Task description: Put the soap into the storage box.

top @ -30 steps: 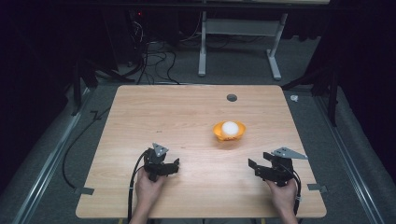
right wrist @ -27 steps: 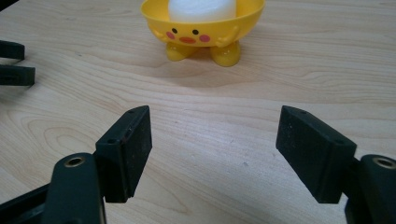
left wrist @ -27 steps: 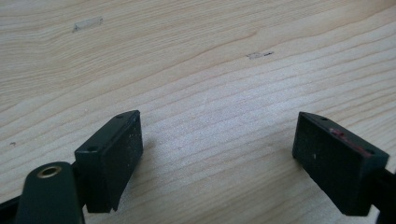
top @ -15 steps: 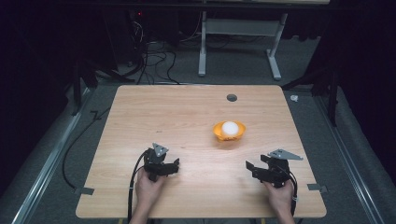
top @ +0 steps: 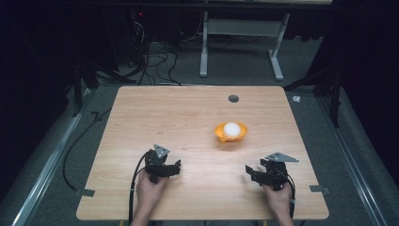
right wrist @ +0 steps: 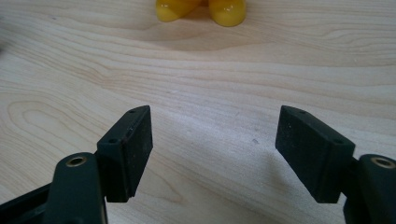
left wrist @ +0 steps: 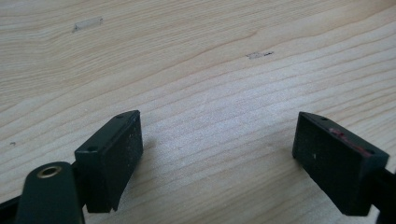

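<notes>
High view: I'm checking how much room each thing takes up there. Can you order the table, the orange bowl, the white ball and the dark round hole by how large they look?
Largest to smallest:
1. table
2. orange bowl
3. white ball
4. dark round hole

Two forearms enter from the bottom edge of the high view, each hand wrapped around a black two-jaw gripper. The left gripper (top: pixel 175 168) sits low with jaws spread wide, pointing right. The right gripper (top: pixel 250 172) sits low too, jaws wide apart, pointing left.
</notes>
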Demonstrator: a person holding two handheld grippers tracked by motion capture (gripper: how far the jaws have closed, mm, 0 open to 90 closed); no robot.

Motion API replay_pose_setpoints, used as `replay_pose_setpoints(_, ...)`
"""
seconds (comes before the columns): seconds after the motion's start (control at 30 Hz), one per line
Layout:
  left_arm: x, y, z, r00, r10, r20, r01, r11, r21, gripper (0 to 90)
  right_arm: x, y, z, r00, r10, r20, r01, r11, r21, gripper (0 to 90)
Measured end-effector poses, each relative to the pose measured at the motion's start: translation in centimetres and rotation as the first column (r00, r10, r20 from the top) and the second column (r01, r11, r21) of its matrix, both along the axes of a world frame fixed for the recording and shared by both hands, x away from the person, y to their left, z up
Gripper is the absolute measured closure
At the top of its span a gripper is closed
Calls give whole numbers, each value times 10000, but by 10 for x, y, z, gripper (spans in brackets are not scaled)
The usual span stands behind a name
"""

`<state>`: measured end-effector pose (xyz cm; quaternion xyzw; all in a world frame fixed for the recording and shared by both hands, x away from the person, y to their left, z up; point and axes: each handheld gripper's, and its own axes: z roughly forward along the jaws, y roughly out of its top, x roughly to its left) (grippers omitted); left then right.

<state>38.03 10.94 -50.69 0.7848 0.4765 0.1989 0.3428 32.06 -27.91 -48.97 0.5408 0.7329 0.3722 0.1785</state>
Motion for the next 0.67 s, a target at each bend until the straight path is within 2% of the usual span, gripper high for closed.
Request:
replay_pose_setpoints(0.23,0,0,0,10000,-15,-17,15,10000,3,165,2,3,-9,9998,-104,-181,98,9994,-325,281)
replay_pose_setpoints(0.43,0,0,0,10000,-1,-2,1,10000,2,165,3,5,-11,10000,-90,-22,88,9980,-631,281)
replay_pose_setpoints(0.47,0,0,0,10000,1,-1,-1,10000,0,165,3,6,-12,10000,-72,62,77,9972,-740,280)
replay_pose_setpoints(0.53,0,0,0,10000,1,0,-1,10000,-2,165,4,12,-12,9999,-15,136,33,9916,-1293,269)
replay_pose_setpoints(0.57,0,0,0,10000,0,-1,0,10000,1,165,4,12,-12,9999,-15,136,33,9916,-1293,269)
replay_pose_setpoints(0.6,0,0,0,10000,-1,-2,1,10000,1,165,4,15,-13,9999,29,159,-4,9876,-1571,264)
replay_pose_setpoints(0.67,0,0,0,10000,6,3,-6,10000,3,165,4,15,-13,9999,32,158,-7,9878,-1559,262)
